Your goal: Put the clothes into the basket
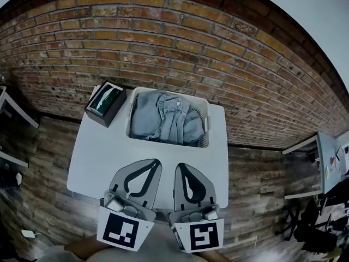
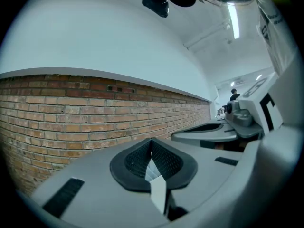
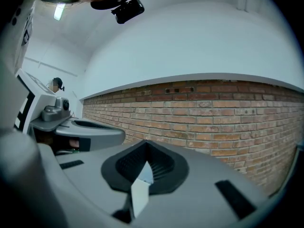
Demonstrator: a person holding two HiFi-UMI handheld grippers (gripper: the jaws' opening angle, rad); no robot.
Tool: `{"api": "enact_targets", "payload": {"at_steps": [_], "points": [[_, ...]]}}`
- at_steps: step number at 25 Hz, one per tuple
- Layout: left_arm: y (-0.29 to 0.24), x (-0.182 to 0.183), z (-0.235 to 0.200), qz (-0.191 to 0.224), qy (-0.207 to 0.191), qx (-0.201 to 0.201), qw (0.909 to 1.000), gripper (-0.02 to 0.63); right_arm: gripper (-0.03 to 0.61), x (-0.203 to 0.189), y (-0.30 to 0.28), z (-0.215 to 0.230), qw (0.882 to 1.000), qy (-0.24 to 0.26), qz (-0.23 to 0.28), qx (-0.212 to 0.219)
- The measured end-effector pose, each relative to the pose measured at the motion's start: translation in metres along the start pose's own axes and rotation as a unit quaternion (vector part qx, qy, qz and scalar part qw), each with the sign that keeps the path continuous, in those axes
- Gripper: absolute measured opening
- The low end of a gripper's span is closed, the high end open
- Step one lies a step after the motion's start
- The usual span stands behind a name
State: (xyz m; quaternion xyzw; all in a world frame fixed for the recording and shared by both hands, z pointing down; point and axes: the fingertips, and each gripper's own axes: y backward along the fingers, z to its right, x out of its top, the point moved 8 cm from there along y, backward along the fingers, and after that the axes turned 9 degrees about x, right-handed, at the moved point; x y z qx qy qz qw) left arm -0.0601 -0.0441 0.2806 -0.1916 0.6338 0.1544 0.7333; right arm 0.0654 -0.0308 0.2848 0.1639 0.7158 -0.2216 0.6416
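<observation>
Your left gripper (image 1: 154, 163) and right gripper (image 1: 181, 167) hang side by side over the near edge of the white rectangular worktop (image 1: 101, 157). Each has its jaws pressed together with nothing between them. The crumpled light-blue denim clothes (image 1: 166, 119) lie straight ahead of both jaws and well apart from them. They are already inside the white perforated plastic basket (image 1: 205, 129) at the worktop's far edge. The basket's long axis runs across your view, and neither gripper is clearly nearer. No garment shows on the bare worktop, so the task looks finished.
</observation>
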Motion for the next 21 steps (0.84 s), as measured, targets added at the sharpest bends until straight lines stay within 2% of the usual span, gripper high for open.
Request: {"api": "enact_targets", "payload": {"at_steps": [6, 13, 21], "points": [[0.003, -0.003, 0.007, -0.004, 0.006, 0.01, 0.9999, 0.008, 0.006, -0.004, 0.006, -0.001, 1.0, 0.004, 0.001, 0.012], [0.007, -0.014, 0.021, -0.01, 0.033, 0.017, 0.9993, 0.008, 0.006, -0.016, 0.015, 0.001, 0.999, 0.009, -0.001, 0.033], [0.009, -0.018, 0.027, -0.017, 0.032, 0.022, 0.9991, 0.008, 0.006, -0.021, 0.018, 0.006, 0.999, 0.009, -0.005, 0.041]]}}
